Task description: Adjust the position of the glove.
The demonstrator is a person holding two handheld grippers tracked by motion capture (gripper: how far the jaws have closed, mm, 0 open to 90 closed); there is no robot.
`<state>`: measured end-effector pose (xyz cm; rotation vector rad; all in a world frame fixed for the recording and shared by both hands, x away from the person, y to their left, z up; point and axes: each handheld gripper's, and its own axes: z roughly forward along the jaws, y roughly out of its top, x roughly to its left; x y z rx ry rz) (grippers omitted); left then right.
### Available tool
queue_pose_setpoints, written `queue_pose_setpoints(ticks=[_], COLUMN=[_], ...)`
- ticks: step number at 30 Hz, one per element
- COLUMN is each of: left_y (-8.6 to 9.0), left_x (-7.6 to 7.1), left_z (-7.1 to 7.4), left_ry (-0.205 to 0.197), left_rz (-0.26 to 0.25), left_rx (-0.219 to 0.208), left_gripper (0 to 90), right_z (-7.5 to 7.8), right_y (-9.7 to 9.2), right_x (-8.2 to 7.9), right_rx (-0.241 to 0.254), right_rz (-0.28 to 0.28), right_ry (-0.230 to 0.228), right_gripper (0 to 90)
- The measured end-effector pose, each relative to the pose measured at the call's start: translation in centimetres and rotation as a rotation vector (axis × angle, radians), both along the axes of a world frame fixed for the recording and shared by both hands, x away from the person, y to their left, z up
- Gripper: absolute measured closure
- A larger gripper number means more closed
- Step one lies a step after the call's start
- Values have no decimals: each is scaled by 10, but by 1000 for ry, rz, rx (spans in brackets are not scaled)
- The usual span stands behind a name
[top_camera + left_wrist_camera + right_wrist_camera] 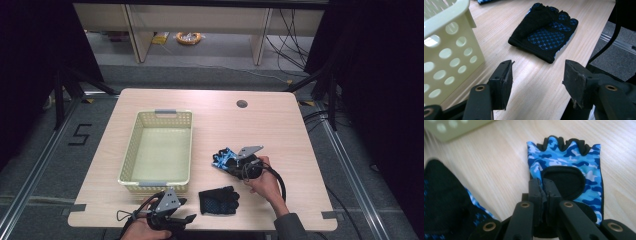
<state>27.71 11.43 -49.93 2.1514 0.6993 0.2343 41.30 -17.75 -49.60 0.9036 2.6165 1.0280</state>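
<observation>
A blue camouflage fingerless glove (222, 159) (564, 157) lies flat on the table to the right of the basket. My right gripper (233, 164) (545, 187) sits at its black wrist end, jaws pressed together with a fold of the cuff pinched between them. A second glove (219, 200) (544, 32), black with a blue cross-patterned palm, lies near the table's front edge and shows at the left in the right gripper view (446, 200). My left gripper (189, 211) (537, 75) hovers left of it, open, with only bare table between its pads.
A pale yellow perforated basket (131, 150) (449, 45) (456, 130) stands at the left-middle of the table with nothing inside. The front table edge (200, 227) is just under my left hand. A cable hole (242, 104) sits at the far side.
</observation>
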Motion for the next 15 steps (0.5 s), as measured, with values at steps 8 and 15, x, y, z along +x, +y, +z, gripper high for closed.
queue_pose_setpoints(ticks=[8,15], left_y=[1,2], left_x=[0,0], left_z=[1,3], left_ry=[5,-16], left_rz=[24,21], left_rx=[-14,-27], left_gripper=[409,406], right_z=[26,52], right_y=[-3,-6], right_x=[-15,-43], right_rx=[127,227], right_rz=[-114,-135], right_ry=[-33,-72], right_gripper=[870,871])
